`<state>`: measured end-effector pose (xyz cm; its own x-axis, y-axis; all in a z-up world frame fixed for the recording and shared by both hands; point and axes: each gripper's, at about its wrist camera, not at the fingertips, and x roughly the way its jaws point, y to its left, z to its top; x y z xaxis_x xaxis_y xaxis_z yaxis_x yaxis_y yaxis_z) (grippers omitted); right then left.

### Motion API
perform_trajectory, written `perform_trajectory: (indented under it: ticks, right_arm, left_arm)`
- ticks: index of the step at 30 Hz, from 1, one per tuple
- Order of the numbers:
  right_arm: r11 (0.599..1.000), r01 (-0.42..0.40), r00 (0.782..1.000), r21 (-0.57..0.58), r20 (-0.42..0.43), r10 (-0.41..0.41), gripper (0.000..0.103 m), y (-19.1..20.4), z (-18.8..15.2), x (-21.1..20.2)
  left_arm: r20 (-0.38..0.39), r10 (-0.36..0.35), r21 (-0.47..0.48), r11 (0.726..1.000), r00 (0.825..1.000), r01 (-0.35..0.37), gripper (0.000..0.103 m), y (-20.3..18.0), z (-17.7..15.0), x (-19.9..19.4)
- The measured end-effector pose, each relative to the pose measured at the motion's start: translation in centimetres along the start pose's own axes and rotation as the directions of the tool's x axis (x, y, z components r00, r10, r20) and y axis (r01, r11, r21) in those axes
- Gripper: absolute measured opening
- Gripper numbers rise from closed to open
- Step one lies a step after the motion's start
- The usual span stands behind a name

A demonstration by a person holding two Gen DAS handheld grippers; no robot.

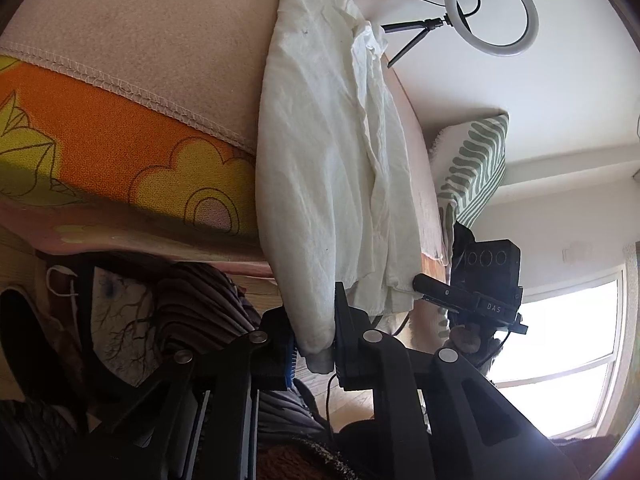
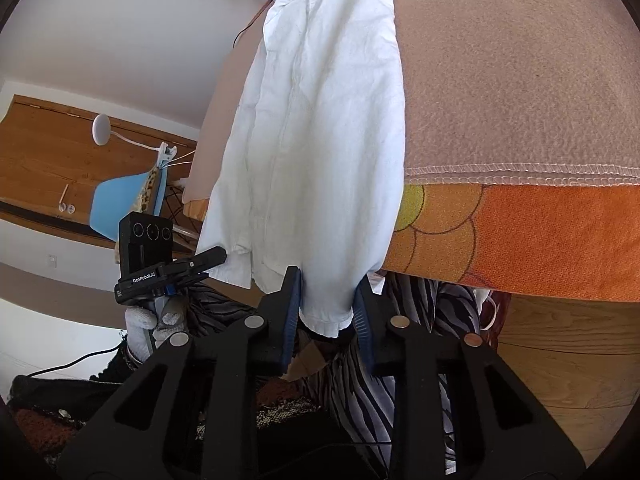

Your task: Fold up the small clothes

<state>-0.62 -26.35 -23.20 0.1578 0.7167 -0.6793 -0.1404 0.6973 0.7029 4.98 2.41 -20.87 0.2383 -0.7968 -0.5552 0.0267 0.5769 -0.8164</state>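
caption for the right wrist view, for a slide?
Right gripper pinching the hem of a white garment draped over a beige blanket, left gripper alongside.

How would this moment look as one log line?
step: folding | left tool: shut on shirt | right tool: shut on shirt | shirt: lying on blanket

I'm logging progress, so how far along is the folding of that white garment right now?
Early stage. Done: the white garment lies lengthwise on the beige blanket, its sides apparently folded in. In hand: the left hand-held gripper and the right hand-held gripper each pinch a corner of its near edge. Left: carrying that edge over to fold it in half, then smoothing it.
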Motion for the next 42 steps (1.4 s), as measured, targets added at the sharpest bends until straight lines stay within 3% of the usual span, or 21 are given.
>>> perform_trajectory:
  ticks: [3, 10, 16, 20, 24, 32, 42]
  right_arm:
    - [1.0, -0.029, 0.999, 0.01, 0.023, 0.029, 0.012, 0.5, 0.4, -0.3]
    - [0.995, -0.099, 0.99, 0.017, 0.1, 0.097, 0.01, 1.3, 1.0, -1.9]
    - [0.982, -0.183, 0.967, 0.035, 0.188, 0.174, 0.01, 2.2, 2.9, -4.0]
    - [0.983, -0.181, 0.96, 0.034, 0.225, 0.169, 0.01, 3.1, 5.1, -4.5]
    - [0.989, -0.144, 0.959, 0.041, 0.252, 0.13, 0.01, 3.5, 7.9, -4.6]
    - [0.995, -0.04, 0.962, 0.096, 0.273, 0.012, 0.01, 3.0, 14.5, -3.8]
    - [0.98, 0.054, 0.967, 0.193, 0.236, -0.099, 0.01, 0.7, 19.6, -0.5]
  left_arm:
    - [0.013, -0.024, 0.0, 1.0, 1.0, 0.024, 0.009, -0.3, 0.1, -0.5]
    - [0.055, -0.106, 0.005, 0.994, 0.993, 0.106, 0.007, -1.7, 1.4, -2.1]
    - [0.092, -0.155, 0.05, 0.987, 0.984, 0.151, 0.007, -3.9, 4.4, -3.1]
    - [0.124, -0.158, 0.089, 0.985, 0.98, 0.147, 0.007, -5.1, 7.2, -3.5]
    - [0.156, -0.133, 0.124, 0.986, 0.979, 0.115, 0.007, -5.9, 10.3, -3.2]
    - [0.195, -0.012, 0.17, 0.985, 0.981, -0.021, 0.007, -5.7, 16.2, -0.9]
    - [0.178, 0.082, 0.202, 0.972, 0.981, -0.118, 0.007, -4.8, 20.0, 2.4]
